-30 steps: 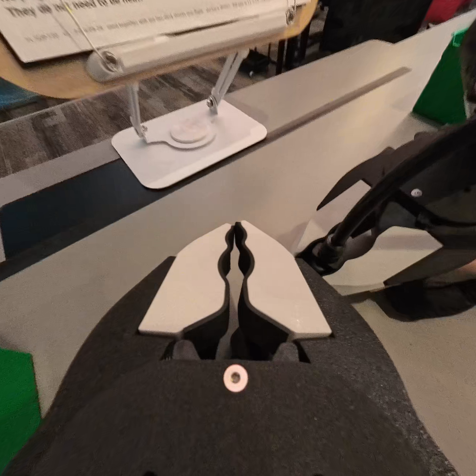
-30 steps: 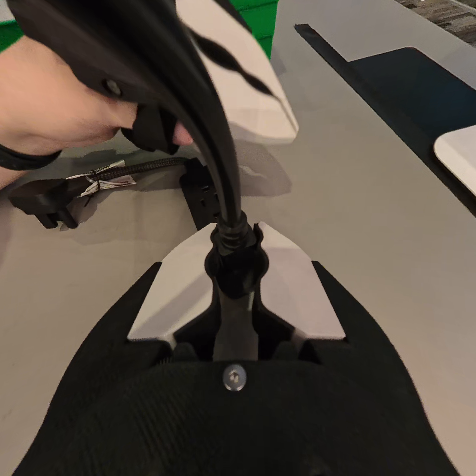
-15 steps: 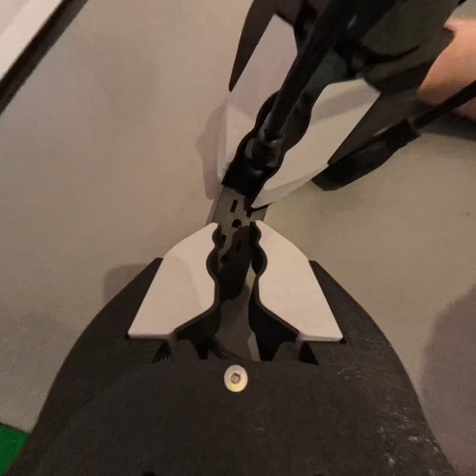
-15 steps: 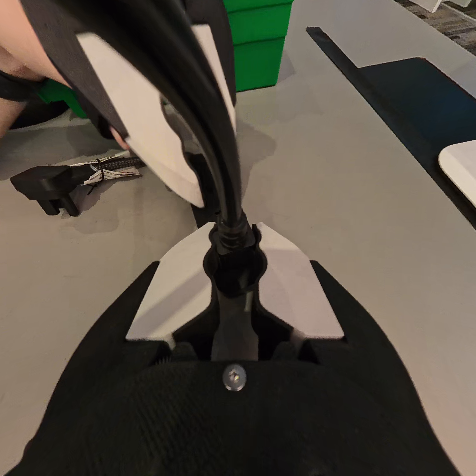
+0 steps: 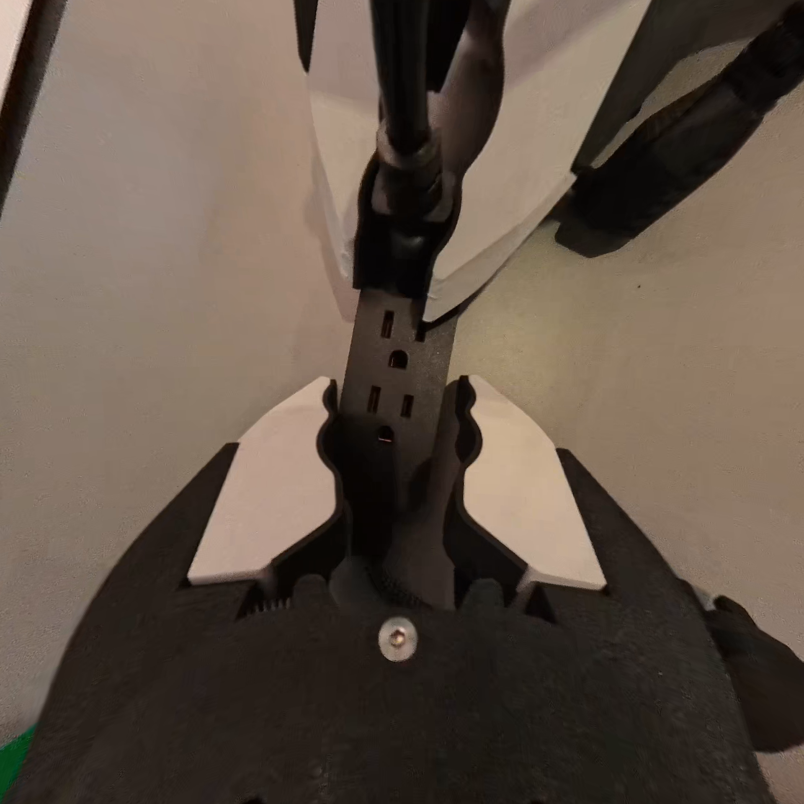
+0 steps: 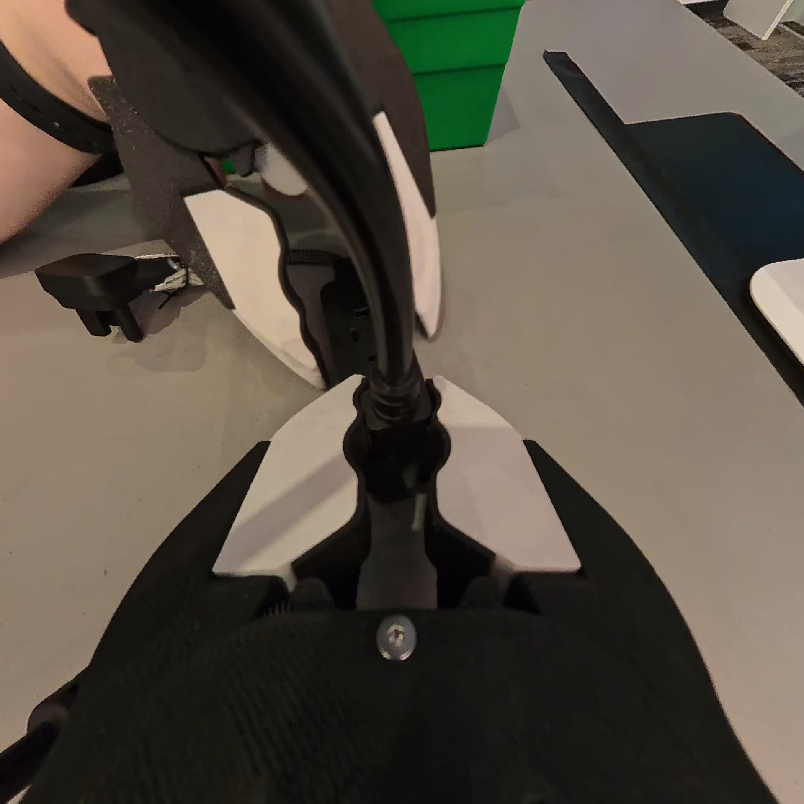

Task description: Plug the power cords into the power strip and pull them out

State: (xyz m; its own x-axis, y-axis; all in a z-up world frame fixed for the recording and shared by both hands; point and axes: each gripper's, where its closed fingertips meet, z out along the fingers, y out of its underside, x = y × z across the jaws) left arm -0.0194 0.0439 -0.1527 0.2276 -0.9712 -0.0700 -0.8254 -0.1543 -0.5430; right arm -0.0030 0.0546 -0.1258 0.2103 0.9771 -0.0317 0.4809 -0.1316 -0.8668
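Two tongs work: right tongs (image 6: pixel 395 393) grip plug (image 6: pixel 393 457), left tongs (image 5: pixel 393 391) straddle power strip (image 5: pixel 393 370).

each tool has a broad, rough-textured matte black body that flares wide toward the camera, with one round silver screw set at its centre. from the body reach two flat white fingers (image 5: pixel 278 487), angular and tapering, each edged on its inner side with a wavy black pad. the left tool (image 5: pixel 393 387) and the right tool (image 6: pixel 393 380) look alike (fine ribbed teeth show at the finger roots). a black band wraps the person's wrist (image 6: pixel 48 117).
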